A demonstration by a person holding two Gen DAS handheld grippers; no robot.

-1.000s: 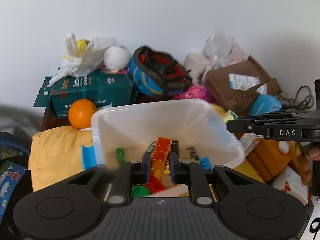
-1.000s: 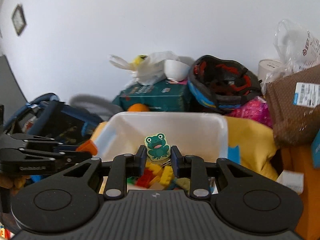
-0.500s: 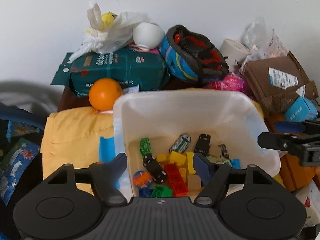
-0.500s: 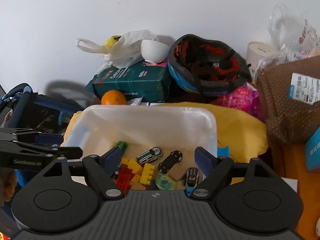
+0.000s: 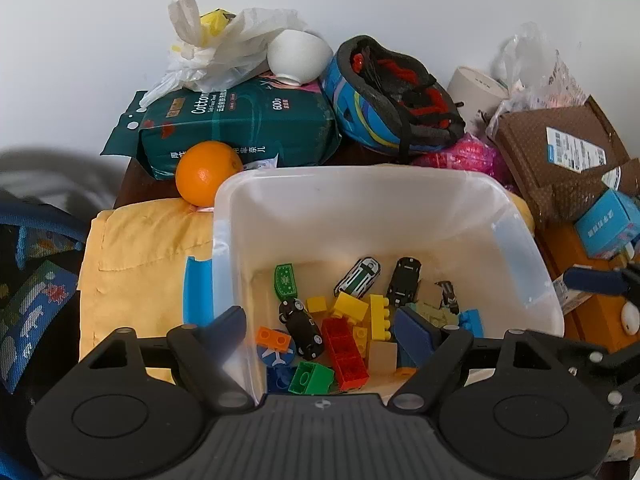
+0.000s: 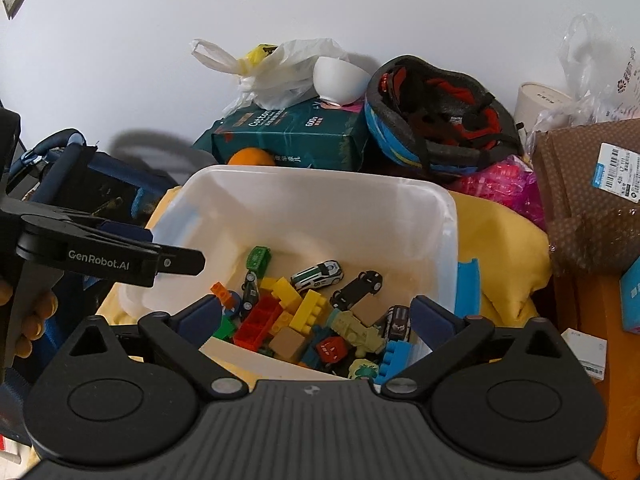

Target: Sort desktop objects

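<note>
A white plastic bin [image 5: 400, 184] [image 6: 320, 176] sits on a yellow cloth and holds several toy bricks and small cars. My left gripper [image 5: 320, 320] hangs over its near left corner. Its jaws are opening wide, with nothing held between them. An orange brick [image 5: 273, 337] lies in the bin just below it. My right gripper [image 6: 316, 308] is over the bin's near edge, jaws also opening and holding nothing. A green frog piece [image 6: 363, 370] lies among the bricks under it. One of the left gripper's fingers [image 6: 176, 262] reaches in from the left.
Behind the bin lie an orange [image 5: 208, 172], a green tissue pack [image 5: 240, 128], a white bowl [image 5: 298, 58], a helmet [image 5: 392, 96] and a brown parcel [image 5: 560, 160]. A blue box [image 5: 608, 228] is at the right, a dark blue bag [image 6: 80, 176] at the left.
Both grippers went from shut to wide open. The orange brick left the left jaws and the frog piece left the right jaws; both now lie in the bin. Both views tilted down.
</note>
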